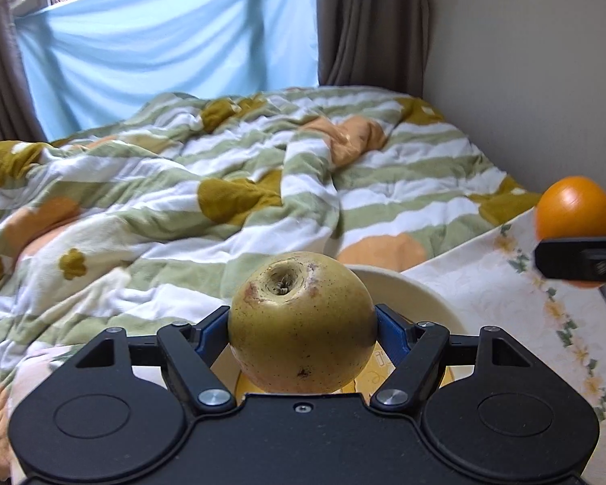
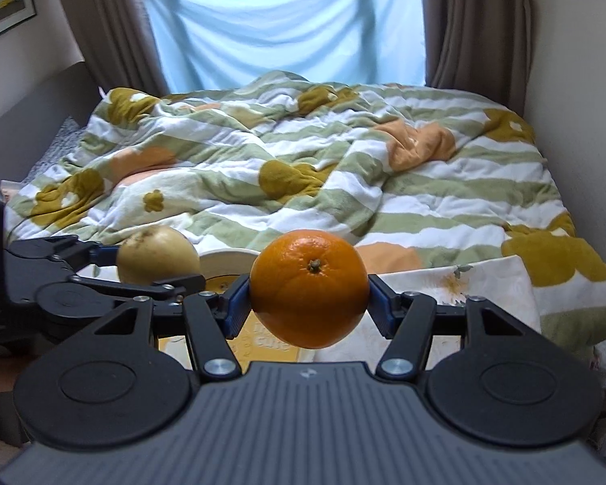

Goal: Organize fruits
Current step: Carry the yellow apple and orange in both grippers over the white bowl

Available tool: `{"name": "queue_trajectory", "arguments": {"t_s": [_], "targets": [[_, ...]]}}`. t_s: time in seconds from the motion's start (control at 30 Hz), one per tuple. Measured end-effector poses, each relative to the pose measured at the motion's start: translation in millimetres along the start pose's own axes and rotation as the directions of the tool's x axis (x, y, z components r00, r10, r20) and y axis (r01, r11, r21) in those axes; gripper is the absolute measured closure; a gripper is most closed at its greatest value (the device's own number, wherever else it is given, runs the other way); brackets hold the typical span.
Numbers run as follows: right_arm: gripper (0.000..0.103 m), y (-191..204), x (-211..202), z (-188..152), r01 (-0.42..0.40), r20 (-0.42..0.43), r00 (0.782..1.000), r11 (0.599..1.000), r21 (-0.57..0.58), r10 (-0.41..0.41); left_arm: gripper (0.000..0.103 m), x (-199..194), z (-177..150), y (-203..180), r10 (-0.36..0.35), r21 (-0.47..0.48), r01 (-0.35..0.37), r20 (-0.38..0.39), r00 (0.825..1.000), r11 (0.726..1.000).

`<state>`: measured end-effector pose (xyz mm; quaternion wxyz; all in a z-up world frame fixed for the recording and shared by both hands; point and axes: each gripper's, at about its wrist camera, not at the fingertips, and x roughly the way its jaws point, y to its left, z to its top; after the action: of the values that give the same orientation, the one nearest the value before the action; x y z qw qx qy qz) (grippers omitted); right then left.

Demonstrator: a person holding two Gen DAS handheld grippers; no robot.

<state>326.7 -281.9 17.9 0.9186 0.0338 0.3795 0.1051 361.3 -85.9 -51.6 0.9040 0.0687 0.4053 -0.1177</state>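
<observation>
lowering gently suits this step, left gripper (image 1: 302, 325) grasping the apple (image 1: 301, 323) above the bowl (image 1: 416, 295), right gripper (image 2: 308, 303) grasping the orange (image 2: 309, 287).

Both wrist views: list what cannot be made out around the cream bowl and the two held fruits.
- Cream round bowl: left wrist view, yellow-green apple and left gripper hide its inside.
- Same bowl, right wrist view: only a rim sliver shows behind the apple.
- Round orange: left wrist view, cut by the right edge.
- Yellow printed item: right wrist view, lettering blurred, covered by the right gripper.
</observation>
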Motion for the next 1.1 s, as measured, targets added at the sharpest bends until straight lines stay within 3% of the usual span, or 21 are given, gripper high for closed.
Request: {"name": "queue_trajectory", "arguments": {"t_s": [0.63,0.73,0.77,0.9,1.1], "targets": [[0.028,-15.1,22.1,-1.6,0.06,-0.05,0.997,0.998,0.034,-0.058,0.023,44.3,-7.6,-3.0,-0.025,0.082,0.03,-0.053,0.998,0.996],[0.028,-11.8,23.4,-0.6,0.055,-0.049,0.997,0.998,0.031,-0.053,0.002,33.4,-7.5,-3.1,-0.019,0.122,0.022,-0.026,0.999,0.992],[0.028,-10.9,23.4,0.0,0.053,-0.048,0.998,0.998,0.031,-0.051,0.0,28.7,-7.2,-2.1,-0.011,0.131,0.014,-0.019,1.0,0.991],[0.028,-5.5,25.6,3.0,0.044,-0.049,0.998,0.999,0.011,-0.043,0.0,9.8,-7.5,8.2,-0.001,0.134,0.005,-0.029,1.0,0.991],[0.028,9.9,42.4,3.2,-0.004,-0.069,0.998,0.998,-0.055,0.0,0.0,-20.7,-15.2,33.4,-0.023,0.017,0.024,-0.051,0.998,1.0]]}}
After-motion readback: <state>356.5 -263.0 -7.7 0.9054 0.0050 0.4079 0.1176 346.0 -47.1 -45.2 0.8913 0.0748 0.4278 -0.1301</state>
